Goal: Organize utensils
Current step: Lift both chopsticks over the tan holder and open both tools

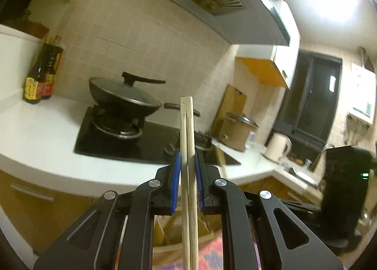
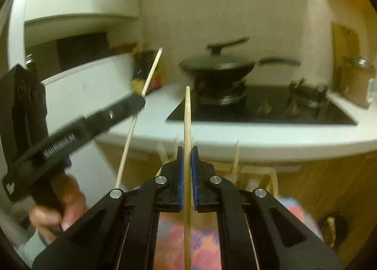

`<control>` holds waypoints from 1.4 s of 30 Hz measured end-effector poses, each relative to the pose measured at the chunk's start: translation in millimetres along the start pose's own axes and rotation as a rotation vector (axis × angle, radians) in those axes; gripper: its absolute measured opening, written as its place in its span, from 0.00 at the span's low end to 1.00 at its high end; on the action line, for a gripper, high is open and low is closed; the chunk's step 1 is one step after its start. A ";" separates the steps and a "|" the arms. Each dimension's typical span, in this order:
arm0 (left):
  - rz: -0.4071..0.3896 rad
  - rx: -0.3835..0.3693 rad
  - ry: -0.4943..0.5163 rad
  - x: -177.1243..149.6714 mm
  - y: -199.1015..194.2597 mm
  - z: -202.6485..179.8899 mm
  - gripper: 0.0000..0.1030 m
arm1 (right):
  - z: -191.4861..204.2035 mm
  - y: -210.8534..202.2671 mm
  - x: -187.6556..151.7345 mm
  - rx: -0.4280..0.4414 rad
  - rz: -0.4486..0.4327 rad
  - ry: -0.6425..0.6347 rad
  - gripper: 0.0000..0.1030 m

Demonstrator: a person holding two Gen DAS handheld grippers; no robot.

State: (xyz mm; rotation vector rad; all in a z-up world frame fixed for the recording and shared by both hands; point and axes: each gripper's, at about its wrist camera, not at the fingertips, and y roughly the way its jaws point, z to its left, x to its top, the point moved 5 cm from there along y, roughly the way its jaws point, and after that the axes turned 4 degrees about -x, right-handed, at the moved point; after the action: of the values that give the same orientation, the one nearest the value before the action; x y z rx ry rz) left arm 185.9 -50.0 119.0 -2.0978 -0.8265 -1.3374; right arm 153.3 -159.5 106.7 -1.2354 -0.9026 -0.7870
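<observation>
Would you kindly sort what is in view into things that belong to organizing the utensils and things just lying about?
Belongs to the job:
- pair of chopsticks, left gripper
- single chopstick, right gripper

Just lying about:
- lidded wok
- sauce bottles
- kettle

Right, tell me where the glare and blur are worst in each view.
Left wrist view: white glare blows out the top right corner; the chopsticks in the left claw stay sharp, the wok slightly soft. Right wrist view: no glare, but the wok and the left claw are motion-smeared.
</observation>
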 end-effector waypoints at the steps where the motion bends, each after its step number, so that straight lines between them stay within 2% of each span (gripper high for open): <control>1: -0.020 0.005 0.003 1.0 6.8 2.6 0.10 | -2.2 3.7 5.7 -0.015 -0.026 0.004 0.04; 5: -0.060 0.044 0.027 -3.1 27.2 11.7 0.10 | -13.4 17.7 23.5 -0.063 -0.130 0.052 0.04; 10: -0.085 0.100 0.066 -11.6 43.5 19.2 0.10 | -22.9 26.6 27.4 -0.147 -0.220 0.073 0.04; 16: -0.120 0.176 0.154 -22.4 48.7 19.5 0.10 | -20.3 42.3 20.7 -0.214 -0.285 0.043 0.04; 18: -0.118 0.184 0.143 -25.5 51.2 24.6 0.11 | -19.2 49.0 17.5 -0.232 -0.296 0.026 0.04; 21: -0.116 0.186 0.119 -29.9 52.8 32.7 0.11 | -26.4 55.1 14.3 -0.241 -0.299 0.047 0.04; 27: -0.120 0.172 0.101 -33.9 46.9 37.0 0.11 | -40.6 61.6 5.8 -0.190 -0.260 0.130 0.04; 33: -0.101 0.173 0.107 -41.7 39.9 40.8 0.11 | -36.0 60.3 -5.9 -0.171 -0.239 0.114 0.04; 34: -0.092 0.168 0.104 -43.6 37.4 41.6 0.12 | -35.8 59.1 -8.2 -0.157 -0.225 0.116 0.04; 38: -0.066 0.136 0.070 -45.3 24.1 44.9 0.30 | -38.3 44.6 -20.1 -0.118 -0.187 0.123 0.07; 42: -0.035 0.115 0.062 -42.9 3.6 42.4 0.34 | -41.2 26.6 -31.6 -0.095 -0.149 0.133 0.07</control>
State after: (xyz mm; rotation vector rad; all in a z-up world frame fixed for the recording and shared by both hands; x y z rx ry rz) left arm 200.1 -32.3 63.0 -1.9525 -0.8958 -1.3335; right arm 168.7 -195.0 63.1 -1.1923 -0.8641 -1.0290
